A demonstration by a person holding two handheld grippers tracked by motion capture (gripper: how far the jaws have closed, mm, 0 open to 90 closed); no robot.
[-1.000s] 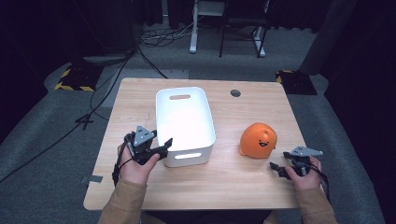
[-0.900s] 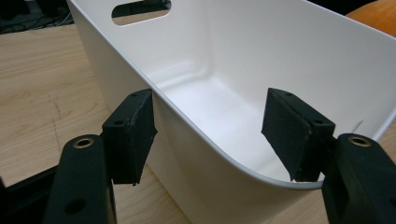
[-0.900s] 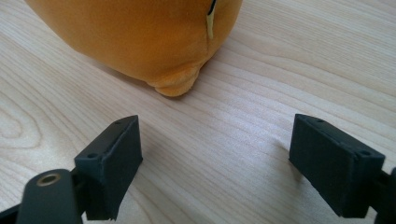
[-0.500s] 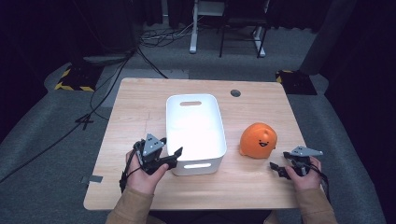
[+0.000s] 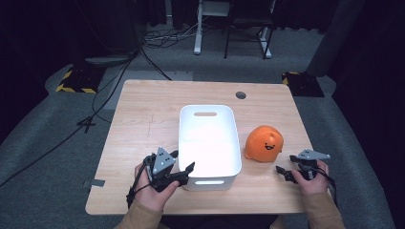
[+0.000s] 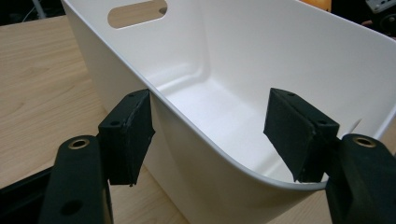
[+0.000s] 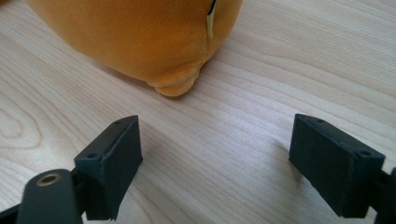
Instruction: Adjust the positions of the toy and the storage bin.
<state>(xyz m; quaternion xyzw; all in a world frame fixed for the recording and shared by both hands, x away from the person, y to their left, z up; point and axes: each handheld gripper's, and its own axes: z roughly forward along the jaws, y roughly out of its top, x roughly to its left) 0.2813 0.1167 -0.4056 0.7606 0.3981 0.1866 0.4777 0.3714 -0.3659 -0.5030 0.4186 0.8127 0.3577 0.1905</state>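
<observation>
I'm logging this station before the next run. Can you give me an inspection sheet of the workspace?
Surface: wooden table, round hole near far edge.
Job's things: white bin at centre, empty; orange plush to its right, apart from it.
Clutter: nothing seen.
Grippers: left gripper straddles the bin's near-left corner wall, jaws just been opening, pads off the wall; right gripper open, low over bare table, near the plush.
Cables: several on the floor beyond the far-left corner.
Surroundings: dark room, grey carpet, hazard-striped feet.

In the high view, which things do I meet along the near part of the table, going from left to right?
Left hand-held gripper → white rectangular plastic bin → round orange plush toy with a smiling face → right hand-held gripper.
</observation>
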